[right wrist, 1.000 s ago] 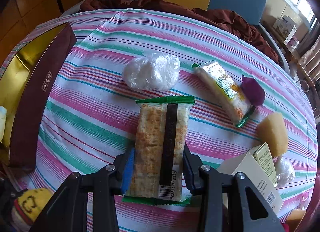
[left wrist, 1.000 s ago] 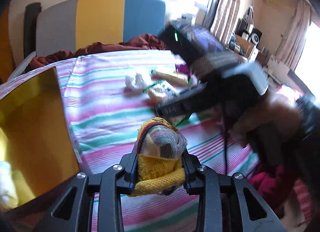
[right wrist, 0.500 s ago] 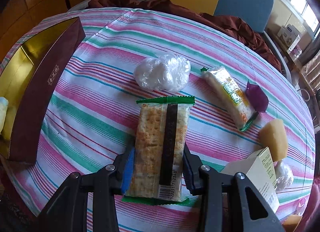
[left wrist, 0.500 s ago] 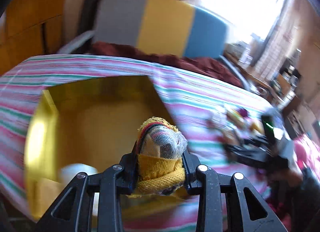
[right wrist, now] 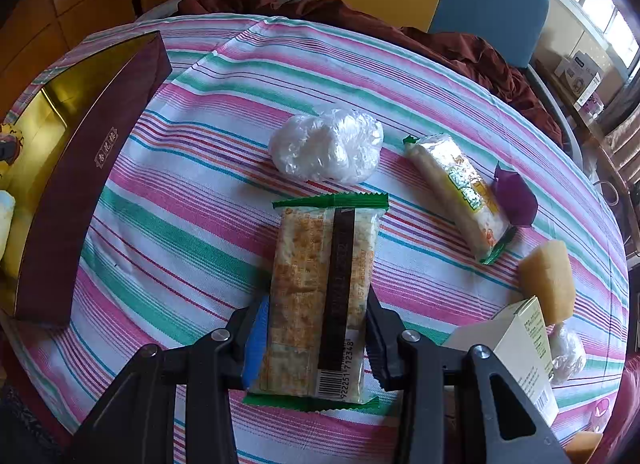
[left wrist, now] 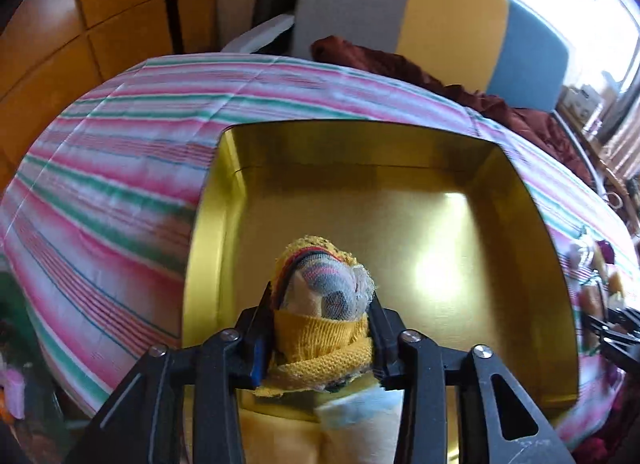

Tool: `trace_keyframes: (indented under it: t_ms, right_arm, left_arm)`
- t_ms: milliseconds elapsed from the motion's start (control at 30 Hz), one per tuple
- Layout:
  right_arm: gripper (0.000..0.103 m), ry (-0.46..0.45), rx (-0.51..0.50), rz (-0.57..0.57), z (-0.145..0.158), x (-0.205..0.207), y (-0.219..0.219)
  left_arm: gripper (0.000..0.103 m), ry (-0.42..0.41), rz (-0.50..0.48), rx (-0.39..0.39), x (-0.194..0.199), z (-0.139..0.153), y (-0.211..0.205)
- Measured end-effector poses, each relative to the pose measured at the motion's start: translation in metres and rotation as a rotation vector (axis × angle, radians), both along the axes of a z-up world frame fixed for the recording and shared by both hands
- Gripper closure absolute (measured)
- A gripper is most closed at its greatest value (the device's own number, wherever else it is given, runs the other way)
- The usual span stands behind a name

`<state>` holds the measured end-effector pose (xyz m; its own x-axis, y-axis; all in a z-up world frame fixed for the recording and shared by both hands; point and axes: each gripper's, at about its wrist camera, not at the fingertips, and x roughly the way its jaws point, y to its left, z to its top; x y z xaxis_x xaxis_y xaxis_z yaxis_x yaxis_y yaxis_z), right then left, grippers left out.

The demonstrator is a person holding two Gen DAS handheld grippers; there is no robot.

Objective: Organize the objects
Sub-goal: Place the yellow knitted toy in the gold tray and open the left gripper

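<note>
Gold lining fills most of what we see from the left wrist: the box (left wrist: 400,167) sits open on the striped tablecloth (left wrist: 120,183), its shiny floor bright with glare. Our left gripper (left wrist: 320,328) is clenched on a yellow knitted bundle (left wrist: 320,304), a rolled cloth with a grey-striped patch and white mesh at its top, and we hold it above the near part of the box. Just under the fingers, at the box's near edge, a pale wrapped packet (left wrist: 360,420) lies on the gold floor.

From the right wrist, moving left to right, we see the same box (right wrist: 84,167) at the far left, its maroon outer wall marked with a small label. On the cloth (right wrist: 192,223) near the middle lies a crumpled white plastic-wrapped lump (right wrist: 326,145). Our right gripper (right wrist: 316,340) grasps a cracker packet (right wrist: 320,296) with green crimped ends, held lengthwise above the table, barcode end toward us. To its right lies a second green-ended snack packet (right wrist: 460,191), with a purple wrapper (right wrist: 516,195) touching its far side. Further right sit a tan block (right wrist: 548,280), a cream carton (right wrist: 516,348) just beside it, and a small clear-wrapped lump (right wrist: 566,352) at the table's edge.
</note>
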<state>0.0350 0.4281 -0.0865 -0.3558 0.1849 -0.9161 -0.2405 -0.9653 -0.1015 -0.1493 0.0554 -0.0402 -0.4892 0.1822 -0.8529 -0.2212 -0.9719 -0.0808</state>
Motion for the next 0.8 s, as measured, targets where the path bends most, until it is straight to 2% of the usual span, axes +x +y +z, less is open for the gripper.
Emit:
trace_keyframes:
  t_ms: [233,333,433,533,600,800]
  right_arm:
    - [0.061,0.0,0.006,0.004,-0.001,-0.002,0.002]
    - [0.061,0.001,0.01,0.005,-0.001,-0.003,0.002]
    - [0.061,0.003,0.014,0.004,-0.001,-0.003,0.0]
    - [0.062,0.01,0.022,0.004,0.002,-0.002,-0.002]
    - [0.062,0.018,0.018,-0.003,0.004,-0.001,-0.003]
    - [0.062,0.072,-0.044,-0.037,0.018,0.001,-0.003]
  left_arm:
    - [0.056,0.068,0.01,-0.096,0.016,0.001,-0.007]
    - [0.056,0.132,0.005,-0.166,0.025,0.004,-0.007]
    - [0.056,0.154,0.019,-0.178,0.036,0.006,-0.014]
    - [0.055,0.174,0.043,-0.156,0.049,0.011,-0.023]
    - [0.047,0.185,0.054,-0.128,0.058,0.016,-0.03]
    - [0.046,0.208,0.066,-0.059,0.082,0.026,-0.043]
